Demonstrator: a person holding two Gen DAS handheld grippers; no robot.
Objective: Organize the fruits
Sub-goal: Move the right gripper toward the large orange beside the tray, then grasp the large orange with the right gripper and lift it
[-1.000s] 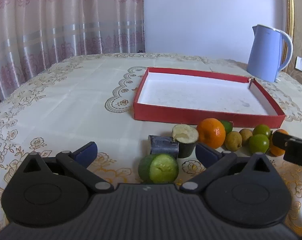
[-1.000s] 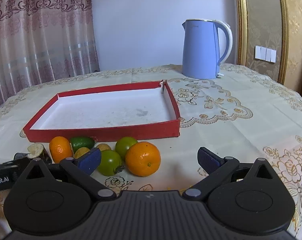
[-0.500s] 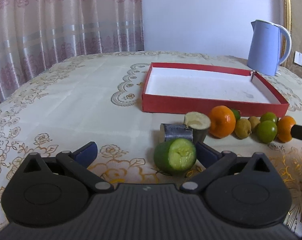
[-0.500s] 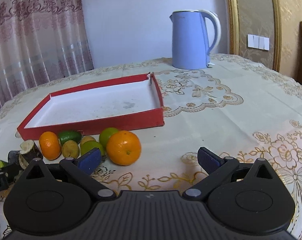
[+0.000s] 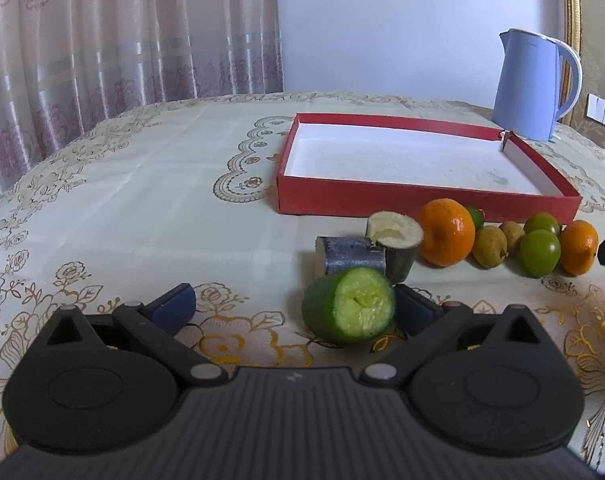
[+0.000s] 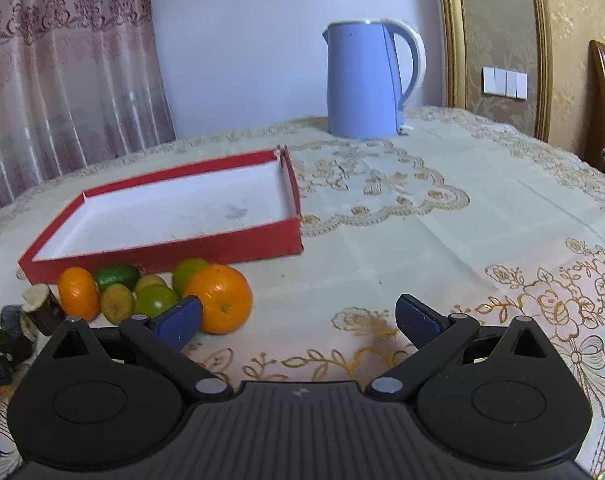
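On tabletop (image 5: 150, 200), left tongs (image 5: 292, 308) wide, cucumber (image 5: 348, 310) against right pad: centre it, close gently, lift into tray (image 5: 414, 200). Right tongs (image 6: 298, 318) wide, empty, beside orange (image 6: 218, 298).

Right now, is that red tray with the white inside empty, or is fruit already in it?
Empty. The shallow red cardboard tray shows only its bare white floor in both views; the oranges and green fruits all lie on the tablecloth outside it.

You get soft, even daylight through the curtain (image 5: 122, 40); shadows on the table (image 5: 142, 200) are faint. Fisheye bending curves the edges, corners go dark, and the oranges (image 6: 222, 298) show small glare.
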